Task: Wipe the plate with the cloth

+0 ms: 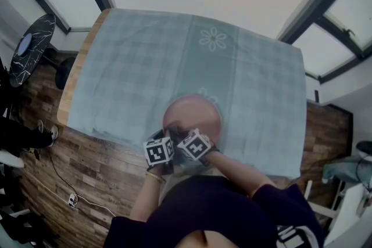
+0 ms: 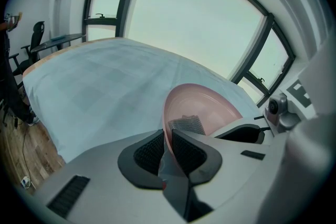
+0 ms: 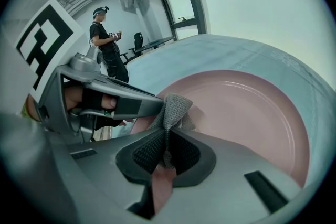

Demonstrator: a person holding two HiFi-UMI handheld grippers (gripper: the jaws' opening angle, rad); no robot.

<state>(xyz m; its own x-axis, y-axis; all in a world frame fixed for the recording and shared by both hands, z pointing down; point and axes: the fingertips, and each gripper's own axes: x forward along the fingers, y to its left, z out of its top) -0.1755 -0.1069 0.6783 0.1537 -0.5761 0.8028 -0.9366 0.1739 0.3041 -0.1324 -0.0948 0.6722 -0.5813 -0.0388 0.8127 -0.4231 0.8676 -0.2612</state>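
A pink plate [image 1: 195, 113] sits near the table's front edge, tilted up on its near rim. My left gripper [image 2: 167, 150] is shut on that near rim of the pink plate [image 2: 210, 105]. My right gripper [image 3: 166, 150] is shut on a grey knitted cloth [image 3: 171, 110], which lies against the pink plate [image 3: 247, 113] at its near left part. In the left gripper view the cloth [image 2: 187, 124] shows as a grey patch on the plate's inner face. In the head view both grippers, left [image 1: 159, 151] and right [image 1: 194, 146], sit side by side at the plate's near edge.
A pale blue checked tablecloth [image 1: 133, 67] covers the wooden table. A round dark side table [image 1: 32, 46] and chairs stand at the left. A person [image 3: 106, 44] stands far off by the windows. Wood floor lies around the table.
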